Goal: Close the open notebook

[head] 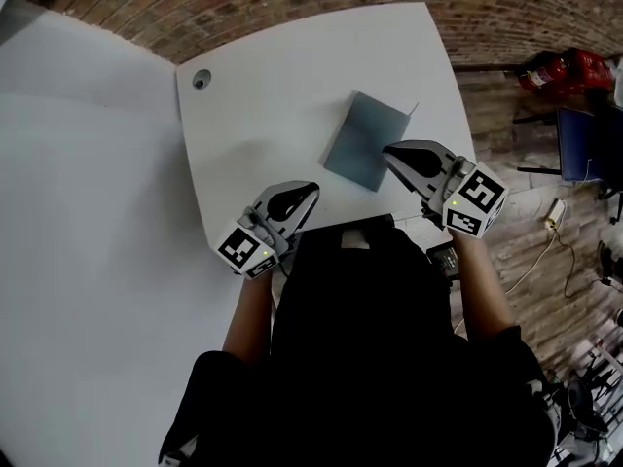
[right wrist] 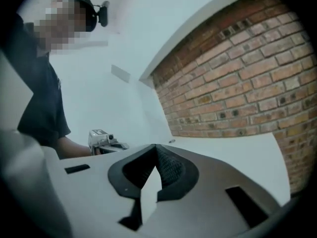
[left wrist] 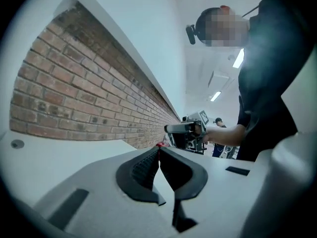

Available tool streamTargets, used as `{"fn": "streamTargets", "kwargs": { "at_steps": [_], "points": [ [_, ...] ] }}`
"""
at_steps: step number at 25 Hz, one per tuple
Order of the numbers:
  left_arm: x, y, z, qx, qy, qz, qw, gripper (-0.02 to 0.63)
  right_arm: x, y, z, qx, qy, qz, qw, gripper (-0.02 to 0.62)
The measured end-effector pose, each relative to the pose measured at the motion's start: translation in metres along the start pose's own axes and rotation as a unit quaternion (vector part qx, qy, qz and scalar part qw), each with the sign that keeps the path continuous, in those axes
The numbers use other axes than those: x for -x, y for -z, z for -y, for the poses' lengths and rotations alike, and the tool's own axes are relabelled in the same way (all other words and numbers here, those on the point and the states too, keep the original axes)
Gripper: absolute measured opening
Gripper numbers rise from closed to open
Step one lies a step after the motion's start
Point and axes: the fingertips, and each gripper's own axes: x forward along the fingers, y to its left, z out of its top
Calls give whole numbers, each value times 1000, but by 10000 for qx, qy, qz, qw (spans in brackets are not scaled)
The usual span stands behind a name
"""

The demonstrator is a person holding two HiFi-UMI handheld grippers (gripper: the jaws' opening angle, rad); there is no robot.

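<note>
Notebook (head: 365, 141) lay flat, apparently shut, on the white table (head: 263, 95), its long axis pointing away from the person, nearer the right gripper (head: 389, 151) than the left gripper (head: 312, 190), both with jaws closed, empty.

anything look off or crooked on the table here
Nothing looks spilled or damaged. The notebook lies closed and flat on the white table, only turned at an angle to the table's edges.

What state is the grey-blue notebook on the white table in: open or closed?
Closed: the grey-blue rectangular notebook lies flat on the white table, one plain cover up, no pages spread.
</note>
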Motion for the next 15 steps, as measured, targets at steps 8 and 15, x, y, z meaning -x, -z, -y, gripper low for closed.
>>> {"fn": "streamTargets", "kwargs": {
  "at_steps": [8,15],
  "points": [
    [-18,-60,63,-78,-387,786,9961,17,136,-72,-41,581,-493,1251,9892,6],
    [-14,-98,117,-91,-694,1089,9916,17,196,-72,-51,600,-761,1474,9843,6]
  ]
}}
